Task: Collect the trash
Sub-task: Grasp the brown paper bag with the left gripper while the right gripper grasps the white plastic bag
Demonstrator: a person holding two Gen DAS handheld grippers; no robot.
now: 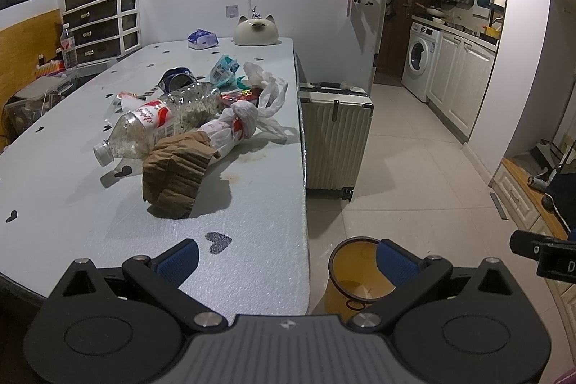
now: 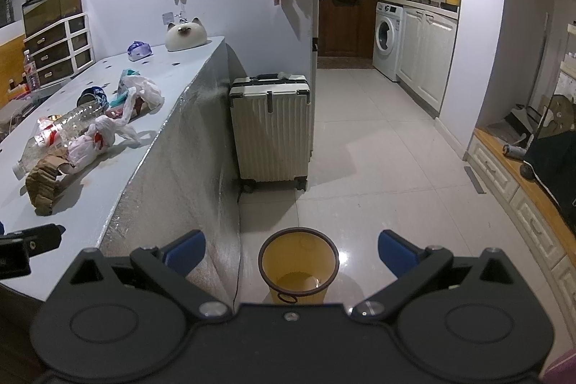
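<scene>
Clearly nothing has been picked up yet: both pairs of tongs stand wide open and hold nothing. Farthest left on the pale surface (image 1: pixel 72 189) lies one clear plastic bottle (image 1: pixel 158 125) on its side, cap toward the camera, and one crumpled brown paper bag (image 1: pixel 176 175) slumps just in front of it, touching its lower flank. Against them leans one knotted white plastic bag (image 1: pixel 234 125), its loose handles trailing toward the surface's right edge. Behind that cluster sit one dark can or tin (image 1: pixel 178 78), one bluish wrapper (image 1: pixel 225 69) and a second loose white plastic bag (image 1: pixel 264 80); something red shows between them, though the dim light leaves it unclear what it is. The litter looks heaped together near the right edge, probably so that each piece is a short carry to the bin.

The left tongs (image 1: pixel 288 260) hang low at the near corner of the surface, straddling its edge, so one finger is over the surface and the other over the floor. Right of them, one yellow bin (image 2: pixel 298 265) stands on the tiled floor beside the surface's side wall, apparently empty, and the right tongs (image 2: pixel 291 254) hover directly above its mouth. Beyond stands one white suitcase (image 2: pixel 270 128) against the wall.
</scene>
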